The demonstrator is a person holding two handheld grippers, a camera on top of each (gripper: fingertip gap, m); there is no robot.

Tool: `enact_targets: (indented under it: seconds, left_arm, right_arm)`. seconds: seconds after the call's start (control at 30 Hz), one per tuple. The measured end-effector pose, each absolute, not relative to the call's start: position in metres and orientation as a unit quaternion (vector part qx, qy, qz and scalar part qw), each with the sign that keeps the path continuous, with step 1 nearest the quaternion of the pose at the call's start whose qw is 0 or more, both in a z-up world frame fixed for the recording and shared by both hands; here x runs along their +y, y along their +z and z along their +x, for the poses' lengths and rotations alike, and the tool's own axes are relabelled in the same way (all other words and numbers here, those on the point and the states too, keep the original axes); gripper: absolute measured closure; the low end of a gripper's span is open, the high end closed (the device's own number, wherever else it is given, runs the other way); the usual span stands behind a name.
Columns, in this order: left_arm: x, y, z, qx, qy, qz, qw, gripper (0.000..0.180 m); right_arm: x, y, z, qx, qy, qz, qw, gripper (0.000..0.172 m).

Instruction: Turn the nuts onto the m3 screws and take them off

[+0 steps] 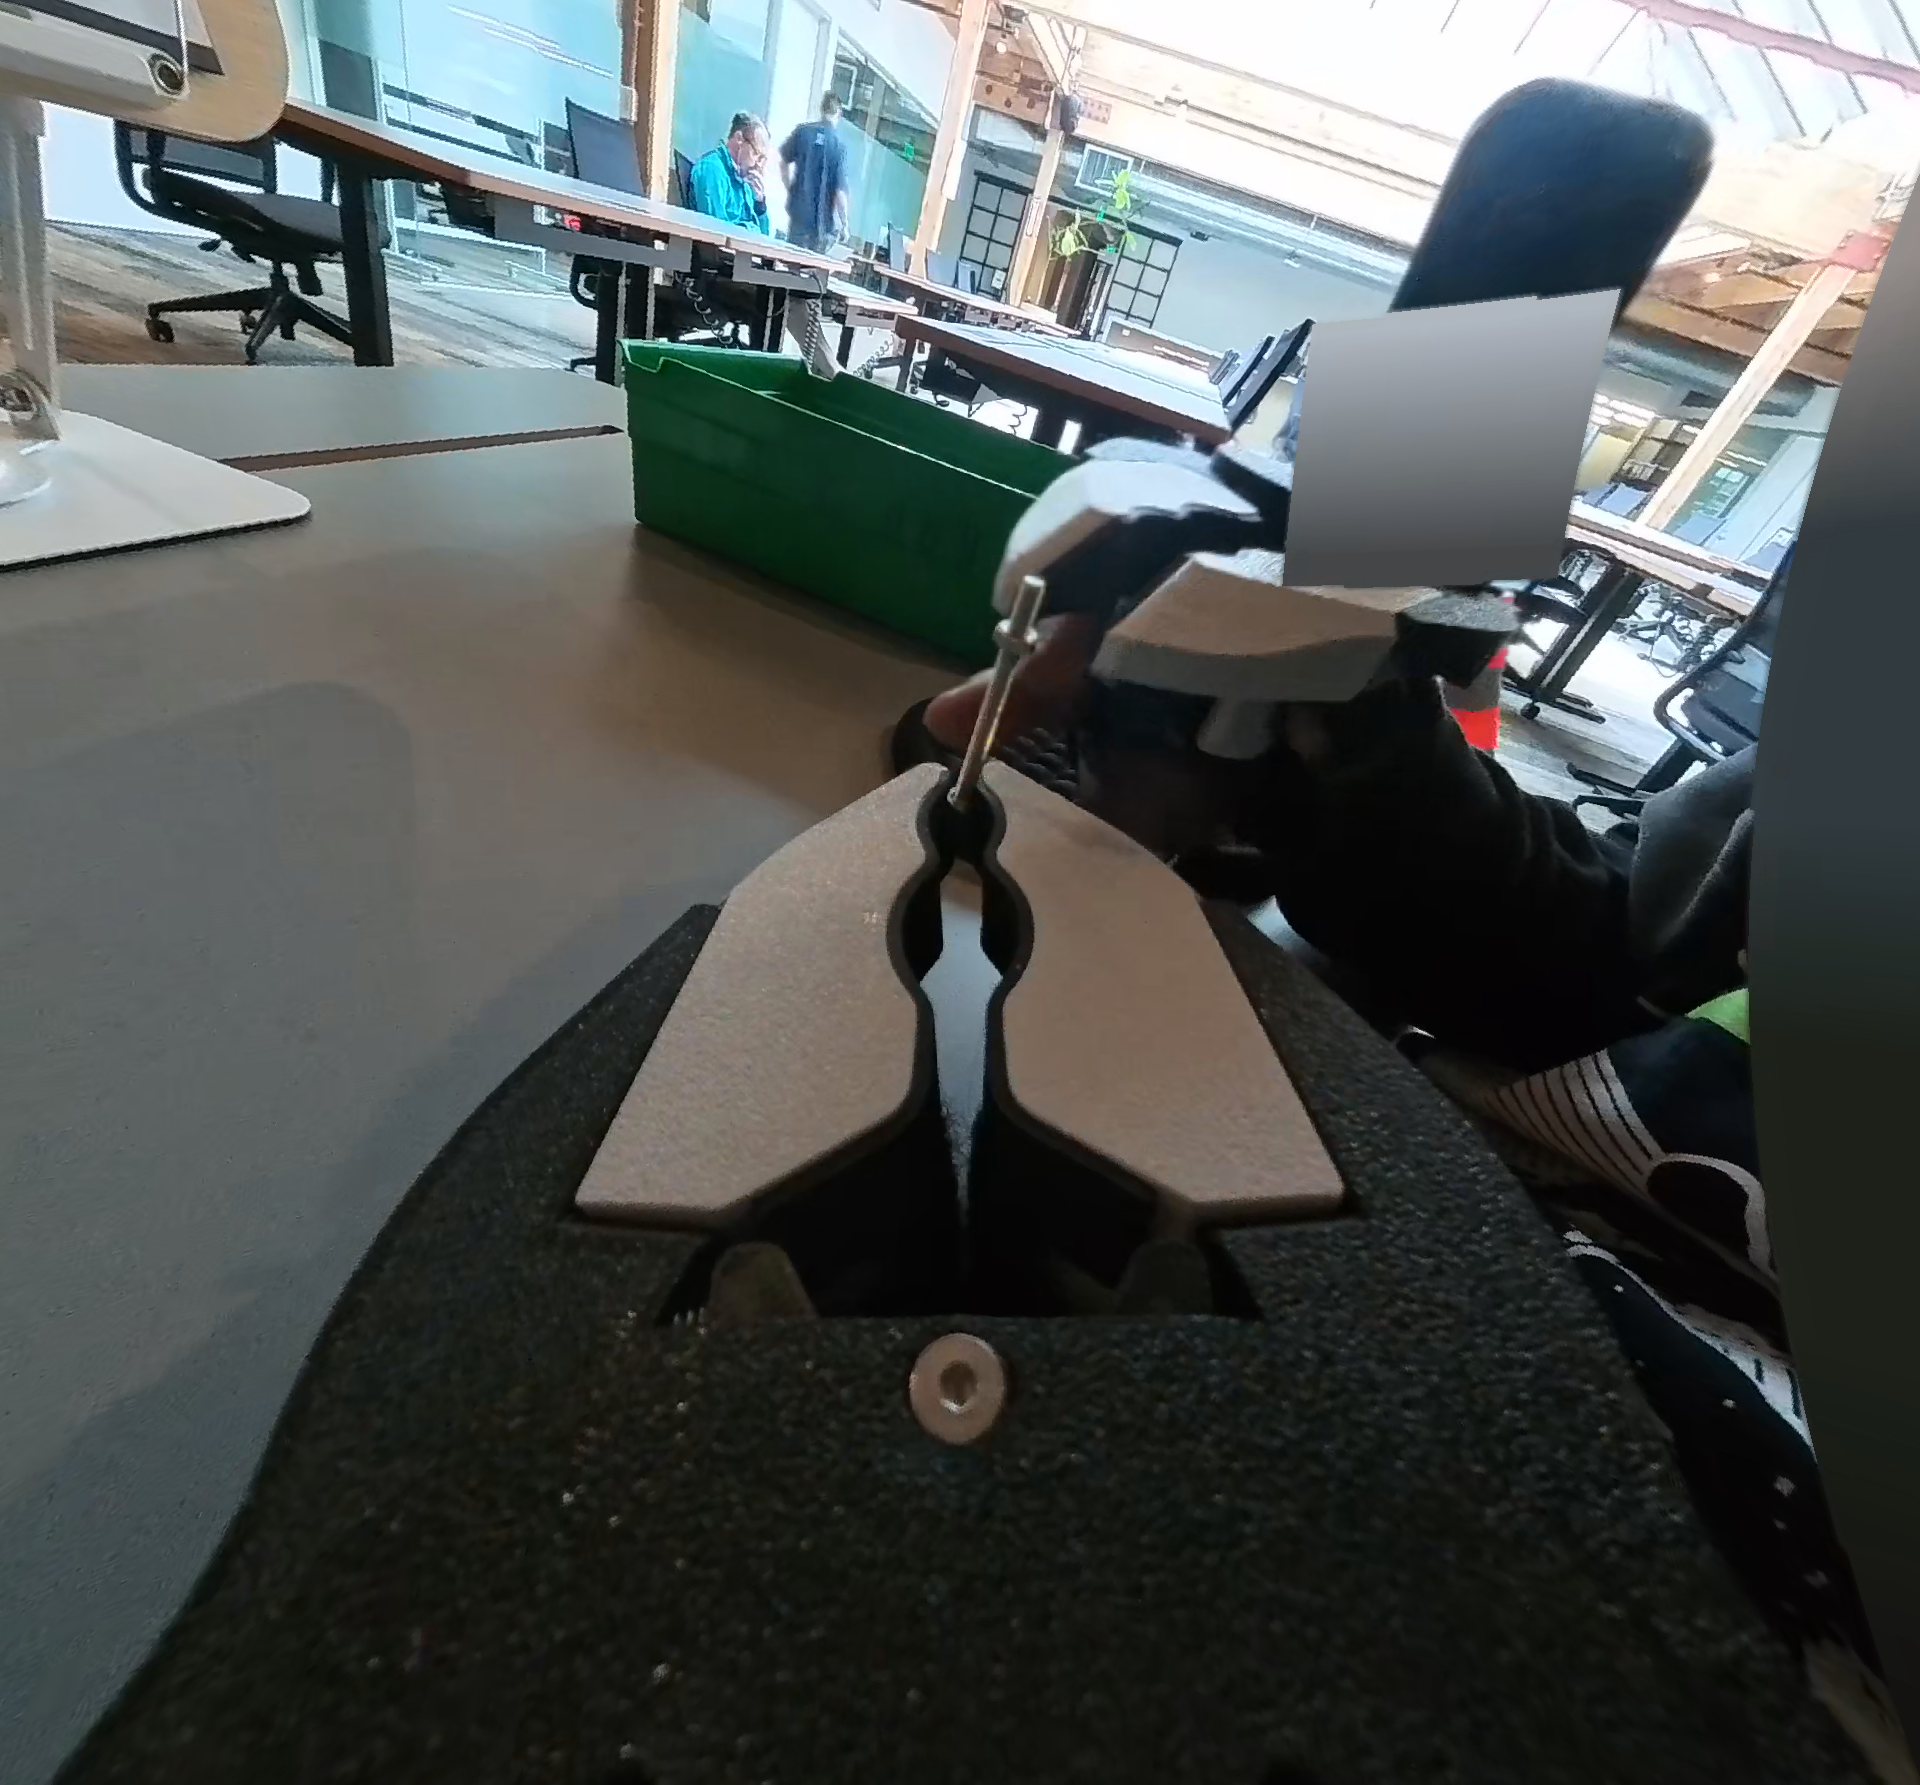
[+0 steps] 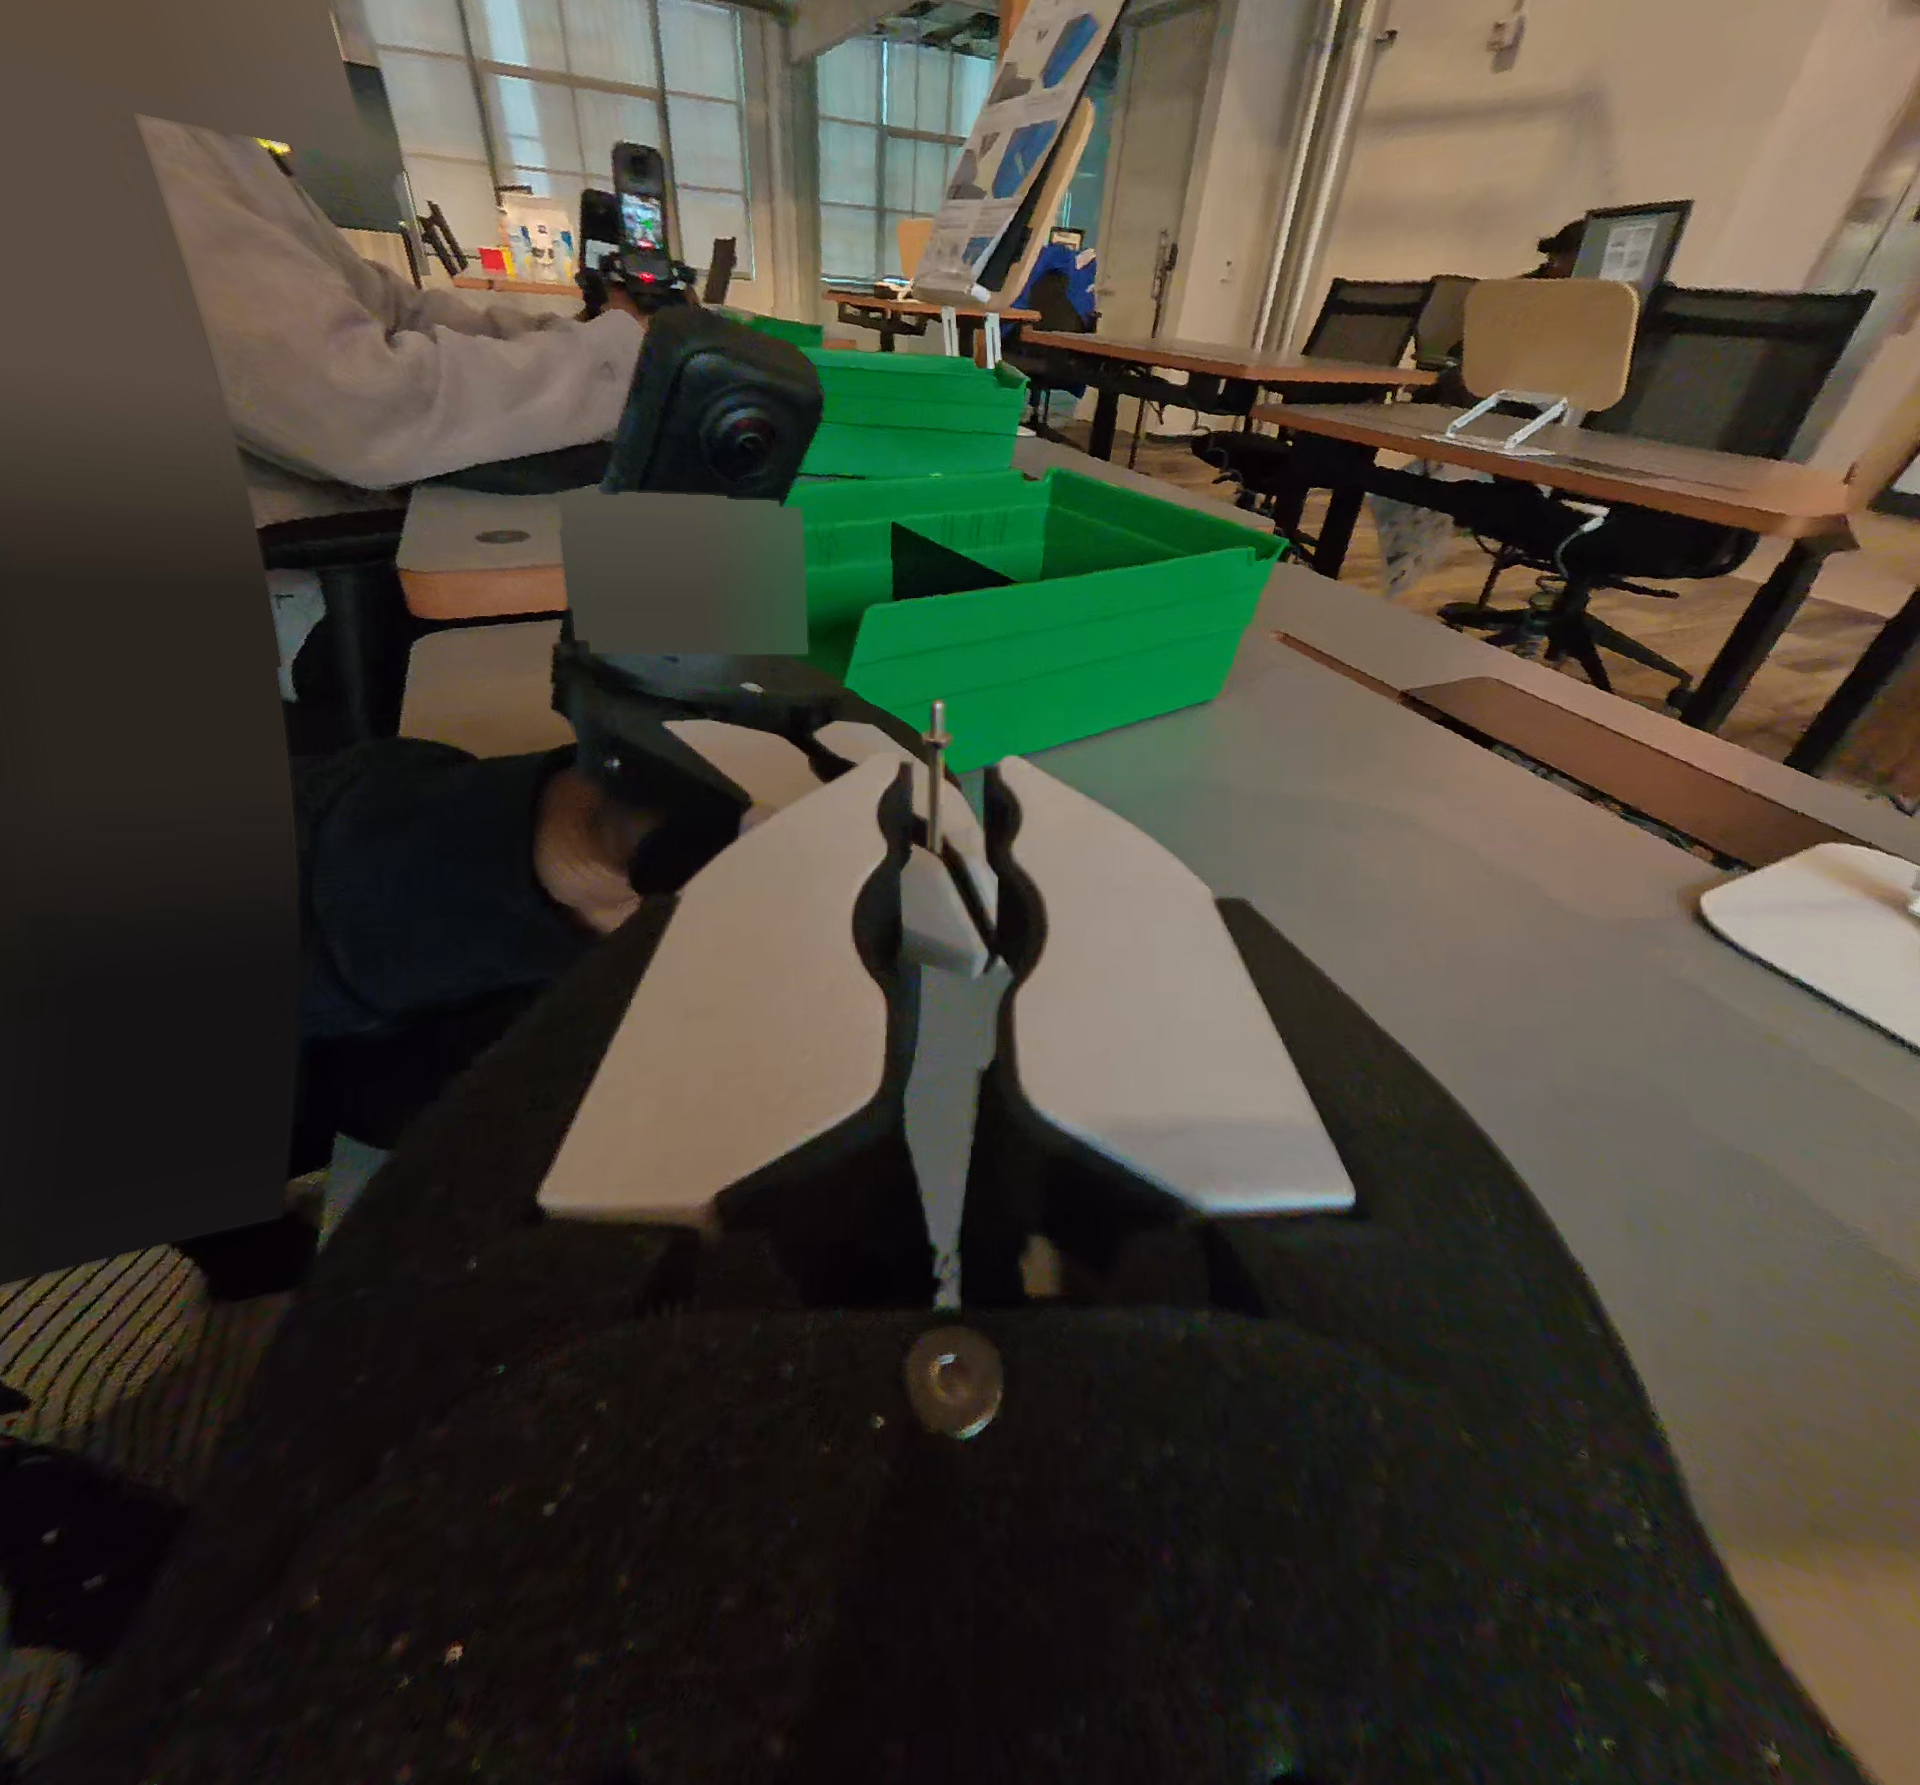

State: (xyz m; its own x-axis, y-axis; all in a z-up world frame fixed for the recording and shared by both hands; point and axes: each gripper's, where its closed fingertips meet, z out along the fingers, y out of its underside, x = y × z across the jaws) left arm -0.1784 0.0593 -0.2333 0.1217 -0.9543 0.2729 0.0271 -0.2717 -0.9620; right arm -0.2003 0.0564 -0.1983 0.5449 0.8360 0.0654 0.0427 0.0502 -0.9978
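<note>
1 screw, 1 nut, 2 grippers

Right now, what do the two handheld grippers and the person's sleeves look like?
Both grippers are alike: the left gripper and right gripper have a black, grainy body, one silver bolt at its middle, and two pale grey flat fingers with wavy, black-lined inner edges. The left one carries a black camera. The sleeves are black.

The screw's lower end is hidden inside the left gripper's closed tips; beside the screw, the green bin's contents are hidden.
</note>
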Motion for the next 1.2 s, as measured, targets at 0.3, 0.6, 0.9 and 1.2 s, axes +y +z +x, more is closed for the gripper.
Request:
enact_targets:
  seconds: [0.3, 0.6, 0.9, 1.2]
  left_arm:
    - [0.057, -0.233, -0.178, 0.398, -0.533, -0.589, 0.459, 0.179]
    - [0.052, -0.217, -0.189, 0.374, -0.598, -0.539, 0.460, 0.145]
    - [0.061, -0.209, -0.203, 0.332, -0.606, -0.531, 0.491, 0.143]
    - [0.057, -0.204, -0.207, 0.330, -0.615, -0.502, 0.511, 0.149]
  right_arm:
    - [0.063, -0.212, -0.215, -0.375, 0.302, -0.635, 0.604, 0.170]
    - [0.061, -0.201, -0.208, -0.349, 0.337, -0.634, 0.602, 0.171]
    - [0.062, -0.182, -0.195, -0.334, 0.340, -0.626, 0.618, 0.171]
    - [0.064, -0.183, -0.176, -0.327, 0.320, -0.640, 0.617, 0.171]
